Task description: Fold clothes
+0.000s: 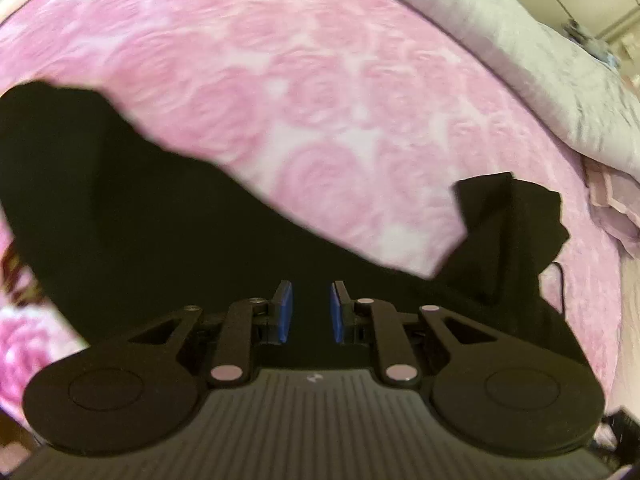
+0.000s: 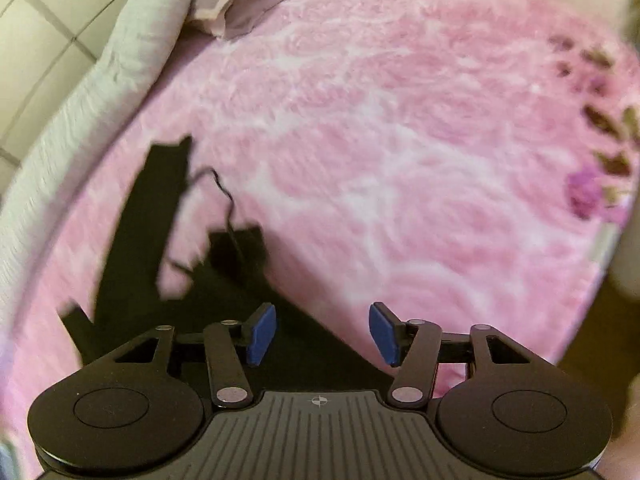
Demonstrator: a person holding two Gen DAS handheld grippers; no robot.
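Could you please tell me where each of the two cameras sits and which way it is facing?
Left wrist: sits on the left tongs, looking steeply down at a black garment on the pink blanket; only the tongs show.
Right wrist: sits on the right tongs, looking steeply down at the garment's edge and a thin cord; jaws apart.
Shared: garment, blanket, grey bedding.

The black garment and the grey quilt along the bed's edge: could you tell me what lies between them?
Only bare pink rose-patterned blanket separates the black garment from the grey quilt, seen in the left wrist view.
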